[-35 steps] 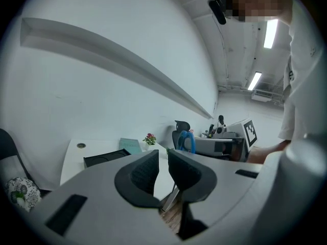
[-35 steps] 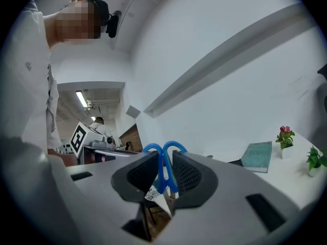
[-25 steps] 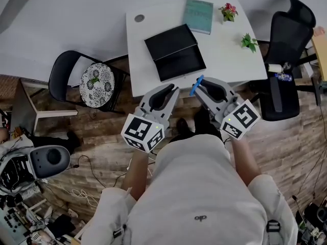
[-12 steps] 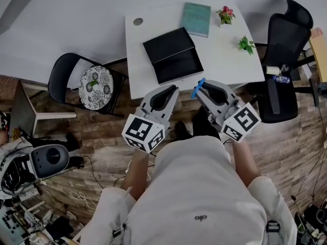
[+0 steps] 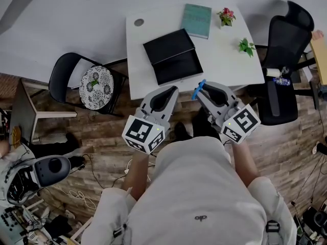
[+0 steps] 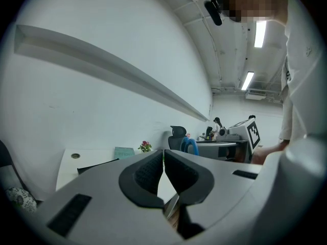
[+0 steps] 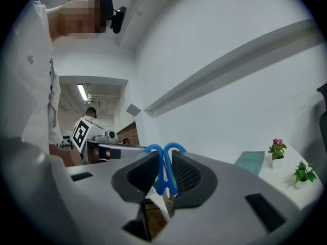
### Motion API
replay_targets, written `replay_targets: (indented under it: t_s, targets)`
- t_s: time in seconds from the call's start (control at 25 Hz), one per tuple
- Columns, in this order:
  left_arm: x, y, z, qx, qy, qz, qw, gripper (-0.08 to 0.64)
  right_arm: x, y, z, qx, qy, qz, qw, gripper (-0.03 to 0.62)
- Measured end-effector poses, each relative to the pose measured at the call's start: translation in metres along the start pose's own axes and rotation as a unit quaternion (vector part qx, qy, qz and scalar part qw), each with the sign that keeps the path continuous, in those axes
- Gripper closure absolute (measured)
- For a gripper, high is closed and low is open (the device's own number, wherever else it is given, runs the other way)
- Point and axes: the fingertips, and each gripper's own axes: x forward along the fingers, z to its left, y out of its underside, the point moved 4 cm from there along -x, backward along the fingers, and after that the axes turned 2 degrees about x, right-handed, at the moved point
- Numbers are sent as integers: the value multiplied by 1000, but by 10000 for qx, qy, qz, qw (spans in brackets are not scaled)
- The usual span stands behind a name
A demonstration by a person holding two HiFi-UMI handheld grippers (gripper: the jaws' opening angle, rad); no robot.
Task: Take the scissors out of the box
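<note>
The scissors (image 5: 198,87) have blue handles and stand between the pads of my right gripper (image 5: 200,89), which is shut on them below the table's near edge. In the right gripper view the blue loops (image 7: 164,162) stick up between the jaws, blades pointing back toward the camera. My left gripper (image 5: 170,91) hangs beside it, shut with nothing in it, and its pads (image 6: 153,170) touch at the tip. The black box (image 5: 172,55) lies open on the white table (image 5: 225,50), beyond both grippers.
On the table lie a teal book (image 5: 196,20), a small flower pot (image 5: 227,15) and a green plant (image 5: 246,46). A black office chair (image 5: 283,50) stands at the right. A chair with a patterned cushion (image 5: 96,83) stands at the left, with cables and equipment on the floor.
Nothing of note has moved. Both grippers stay near the body, the right still shut on the scissors. Only the head view has shifted slightly.
</note>
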Motion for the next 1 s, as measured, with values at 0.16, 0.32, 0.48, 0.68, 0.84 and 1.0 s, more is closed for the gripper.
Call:
replay_targets:
  t_s: [0.16,0.32,0.48,0.68,0.84,1.0]
  targets:
    - [1,2,0,-17,-6,-1,10000,534,0,2,-2,26,2,11,10000,508]
    - [1,3,-1,-15,-12,1,10000,534,-1,3,-3,41,3,12,10000,508]
    - [-1,3,-3,-15,-18,17,10000,534,-1,2,-1,35,-8,5,10000,508]
    - [-1,4,-3,-6,-43,31,10000,534,-1,2,-1,33,-28,-6,10000,508]
    - [-1,5,-4,-11,-50,47,10000,534,-2,3,-2,43,-33,-3,10000,508]
    - [-1,5,-4,-27,-58,52,10000,534,-2,3,-3,46,-28,1,10000,508]
